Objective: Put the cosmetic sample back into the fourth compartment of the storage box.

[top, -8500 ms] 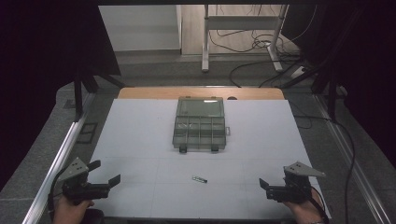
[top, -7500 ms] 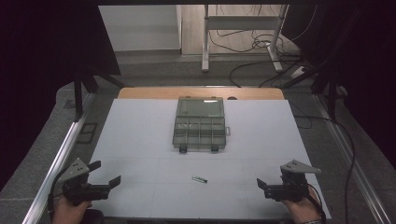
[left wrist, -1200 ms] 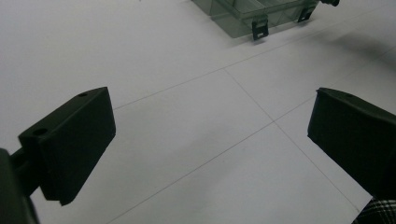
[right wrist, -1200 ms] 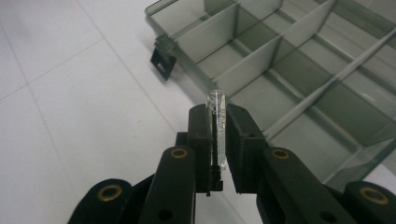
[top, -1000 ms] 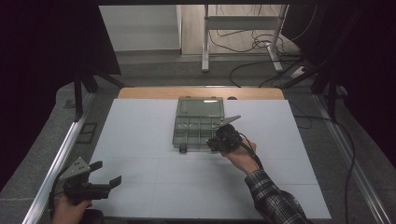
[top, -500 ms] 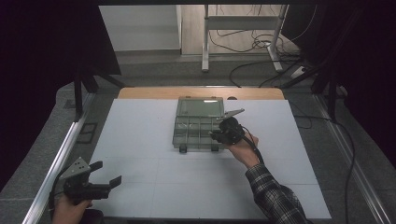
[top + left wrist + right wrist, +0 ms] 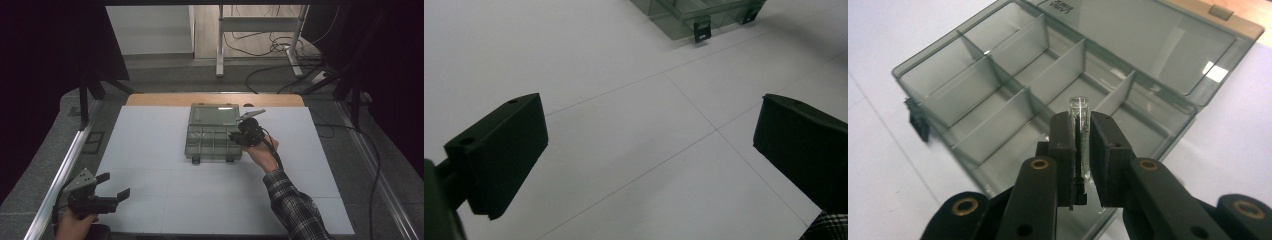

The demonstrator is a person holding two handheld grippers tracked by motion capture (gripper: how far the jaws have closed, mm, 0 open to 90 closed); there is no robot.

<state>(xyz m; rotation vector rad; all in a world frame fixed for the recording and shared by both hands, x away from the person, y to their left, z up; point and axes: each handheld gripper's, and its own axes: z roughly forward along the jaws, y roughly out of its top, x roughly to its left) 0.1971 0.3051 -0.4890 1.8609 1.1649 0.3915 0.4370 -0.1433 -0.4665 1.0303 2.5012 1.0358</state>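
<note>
A grey see-through compartment box [image 7: 212,134] lies open on the white table, its lid [image 7: 1158,45] folded back on the far side. My right gripper [image 7: 1081,120] is shut on a small clear vial [image 7: 1079,112] that sticks up from between the pads. It hovers over the box's dividers [image 7: 1048,75]; from above, the right gripper [image 7: 243,134] sits at the box's right edge. My left gripper [image 7: 119,194] rests open at the near left corner of the table, its black pads [image 7: 499,150] wide apart with nothing between them.
The box's two black latches [image 7: 701,31] hang on its near side. The white table top [image 7: 150,150] has thin grid lines. A metal rail [image 7: 60,175] runs along the left edge, and cables [image 7: 280,47] lie on the floor beyond the table.
My right gripper has moved a little farther over the box with the vial in it. The left gripper has stayed where it was.
</note>
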